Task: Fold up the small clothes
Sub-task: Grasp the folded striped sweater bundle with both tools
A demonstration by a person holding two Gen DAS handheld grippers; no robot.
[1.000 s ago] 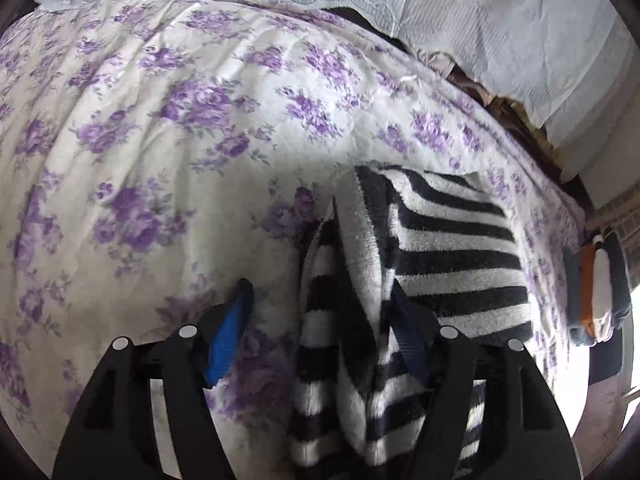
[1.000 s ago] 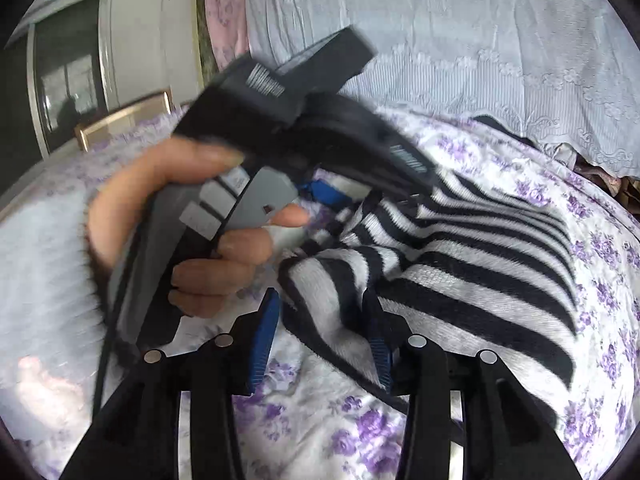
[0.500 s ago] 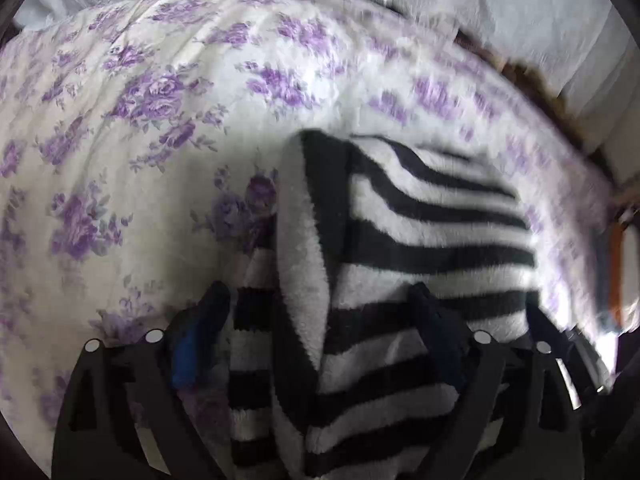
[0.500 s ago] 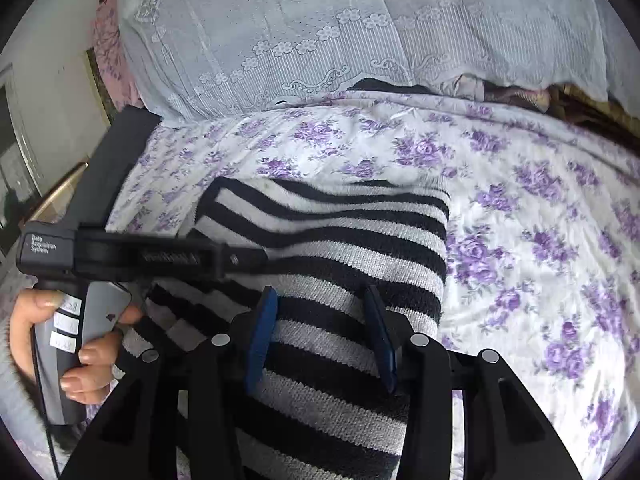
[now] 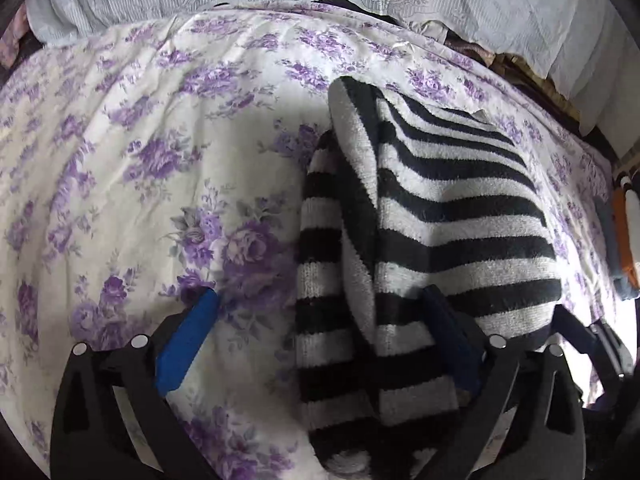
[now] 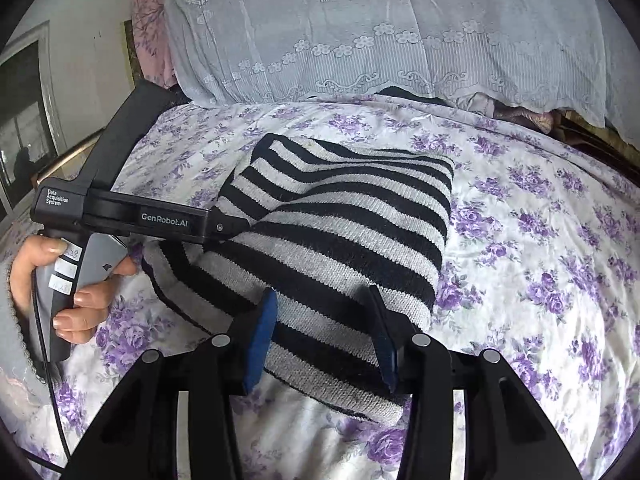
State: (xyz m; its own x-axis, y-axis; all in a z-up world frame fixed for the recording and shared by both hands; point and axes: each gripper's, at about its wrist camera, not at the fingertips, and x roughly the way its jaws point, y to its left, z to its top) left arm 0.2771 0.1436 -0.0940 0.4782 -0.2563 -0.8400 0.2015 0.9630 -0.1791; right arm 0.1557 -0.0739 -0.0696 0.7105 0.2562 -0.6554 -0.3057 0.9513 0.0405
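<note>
A black-and-white striped knit garment (image 5: 432, 216) lies folded on the floral bedspread (image 5: 160, 152); it also shows in the right wrist view (image 6: 344, 224). My left gripper (image 5: 320, 320) is open, its jaws wide apart over the garment's left folded edge, with its right finger (image 5: 448, 332) on the fabric. My right gripper (image 6: 324, 320) is open and straddles the garment's near edge without pinching it. The left gripper's body (image 6: 132, 216) and the hand holding it show at the left of the right wrist view.
A white lace curtain (image 6: 380, 32) hangs behind the bed. A small stack of folded clothes with an orange piece (image 5: 622, 236) lies at the right edge of the bed. A mirror or door frame (image 6: 24, 120) stands at the far left.
The left gripper has pulled back a little and the view has steadied. The right gripper has swung from beside the left hand to the garment's near edge. The garment now lies flatter and folded.
</note>
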